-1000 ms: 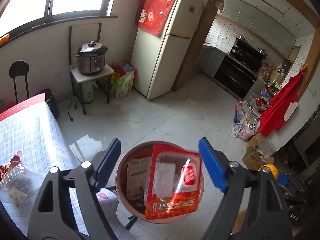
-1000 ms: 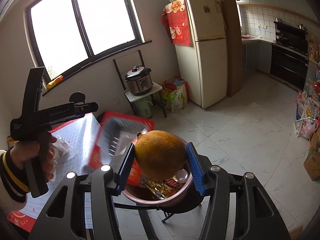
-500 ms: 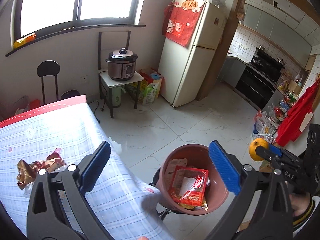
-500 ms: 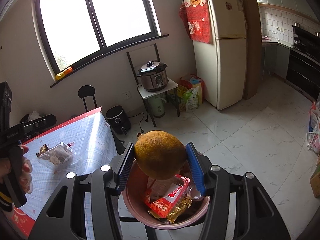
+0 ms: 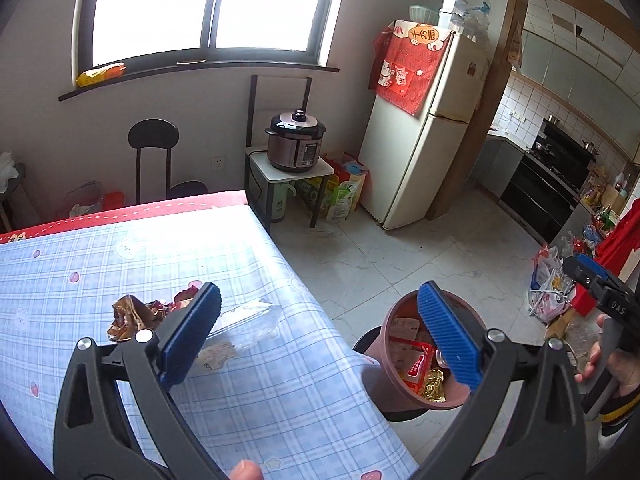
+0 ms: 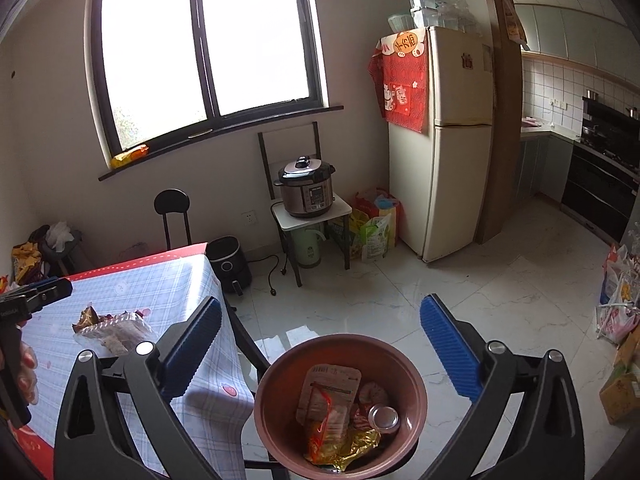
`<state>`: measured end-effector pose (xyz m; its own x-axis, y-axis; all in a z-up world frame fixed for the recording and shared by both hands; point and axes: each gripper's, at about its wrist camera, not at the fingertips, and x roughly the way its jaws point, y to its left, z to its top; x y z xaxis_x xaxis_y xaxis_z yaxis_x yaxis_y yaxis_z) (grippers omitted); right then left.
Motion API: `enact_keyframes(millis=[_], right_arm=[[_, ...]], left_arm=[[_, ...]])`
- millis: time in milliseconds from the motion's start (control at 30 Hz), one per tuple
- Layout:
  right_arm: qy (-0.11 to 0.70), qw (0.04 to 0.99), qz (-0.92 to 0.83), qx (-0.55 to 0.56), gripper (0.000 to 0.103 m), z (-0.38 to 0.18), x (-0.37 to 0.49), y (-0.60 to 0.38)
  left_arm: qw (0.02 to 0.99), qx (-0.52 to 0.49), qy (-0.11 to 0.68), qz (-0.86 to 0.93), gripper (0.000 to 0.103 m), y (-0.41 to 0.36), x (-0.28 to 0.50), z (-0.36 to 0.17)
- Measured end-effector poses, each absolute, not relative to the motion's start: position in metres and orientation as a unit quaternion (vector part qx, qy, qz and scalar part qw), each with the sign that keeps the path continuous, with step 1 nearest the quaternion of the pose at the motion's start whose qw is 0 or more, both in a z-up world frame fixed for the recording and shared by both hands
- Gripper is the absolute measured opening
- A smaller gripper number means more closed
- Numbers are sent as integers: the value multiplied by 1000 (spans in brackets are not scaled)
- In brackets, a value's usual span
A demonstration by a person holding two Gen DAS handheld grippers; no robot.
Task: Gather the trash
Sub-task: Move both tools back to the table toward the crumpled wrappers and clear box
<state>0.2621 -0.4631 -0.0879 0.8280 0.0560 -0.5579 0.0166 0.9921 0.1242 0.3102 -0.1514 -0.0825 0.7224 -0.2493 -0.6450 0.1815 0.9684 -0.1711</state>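
Kitchen-dining room, white tiled floor [image 6: 460, 292], window [image 6: 204, 52] on the far wall, fridge [image 6: 444, 152] to the right of it, pressure cooker [image 6: 307, 189] on a small stand between them. Blue-checked surface [image 5: 140, 264] with a red edge sits on the left of both views.

Left gripper [image 5: 318, 338]: I see it fully spread, nothing between the blue pads. It hangs over the right edge of the surface, one pad over the cloth, the other over the bin.

Right gripper [image 6: 320, 344]: jaws opening, already wide in my view, nothing between them. It points down at the bin [image 6: 340, 404], which sits just below and between the fingers.

Bin is a brown round tub on a dark stool, just beside the surface's right edge. Inside I can make out a pale flat packet [image 6: 330, 386], a red-orange wrapper [image 6: 322, 428], gold foil [image 6: 352, 446] and a small round metal lid [image 6: 383, 418]. Can't tell what lies under those.

Trash left on the surface: a crumpled brown-and-red wrapper pile [image 5: 138, 314] and a clear plastic tray [image 5: 248, 322] touching it, both near the left gripper's left pad, well back from the surface's red edge.

Person's hand [image 5: 612, 364] on the right gripper's handle shows at the right edge of the left view, striped cuff below it. Red-nailed fingers [image 6: 26, 364] on the left gripper's handle show at the left edge of the right view.
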Motion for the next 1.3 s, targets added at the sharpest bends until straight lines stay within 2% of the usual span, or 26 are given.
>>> enact_keyframes(millis=[167, 600, 1300], right_arm=[[329, 942, -3, 59, 98, -97, 246, -454], [355, 933, -9, 57, 98, -106, 215, -411], [402, 915, 38, 27, 98, -128, 235, -299]], left_arm=[[927, -49, 356, -104, 97, -128, 292, -82], [929, -70, 360, -59, 97, -48, 244, -84], [914, -125, 386, 6, 97, 70, 211, -116]])
